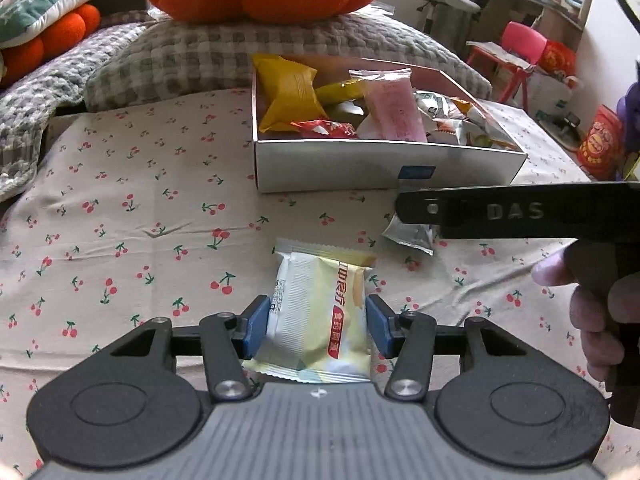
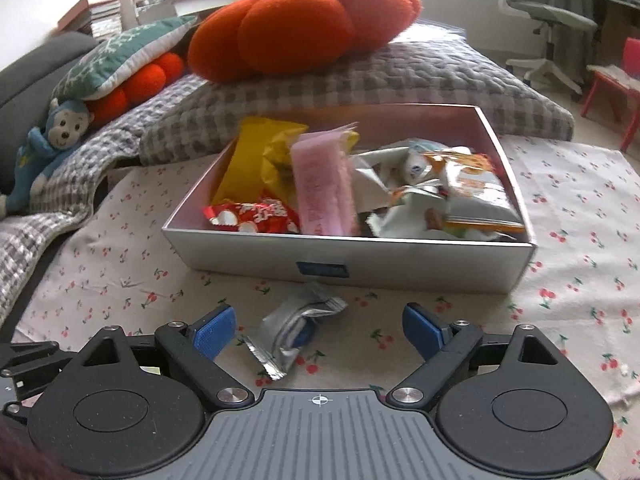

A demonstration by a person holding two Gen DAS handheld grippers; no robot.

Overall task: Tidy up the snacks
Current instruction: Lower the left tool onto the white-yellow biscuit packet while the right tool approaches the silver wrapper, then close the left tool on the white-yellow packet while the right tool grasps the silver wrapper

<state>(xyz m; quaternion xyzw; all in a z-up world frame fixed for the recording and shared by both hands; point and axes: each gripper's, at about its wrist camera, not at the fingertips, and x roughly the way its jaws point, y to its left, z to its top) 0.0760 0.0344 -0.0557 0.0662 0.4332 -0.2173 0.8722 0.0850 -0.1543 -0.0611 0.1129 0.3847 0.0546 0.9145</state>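
My left gripper (image 1: 318, 326) is shut on a white and pale-yellow snack packet (image 1: 320, 316), both blue pads pressed against its sides, just above the cherry-print cloth. Beyond it stands a grey cardboard box (image 1: 380, 166) filled with several snack packets. In the right wrist view my right gripper (image 2: 320, 330) stands open over a crumpled silver snack packet (image 2: 298, 330) that lies on the cloth between its fingers, untouched, just in front of the box (image 2: 360, 266). The right gripper's black body (image 1: 516, 212) and the hand holding it show at the right of the left wrist view, above the silver packet (image 1: 410, 234).
An orange pumpkin cushion (image 2: 304, 24) rests on a grey checked quilt (image 2: 360, 80) behind the box. A green pillow (image 2: 120, 56) and a blue monkey toy (image 2: 52, 140) lie at the left. An office chair (image 2: 548, 20) and red stool (image 1: 516, 52) stand beyond the bed.
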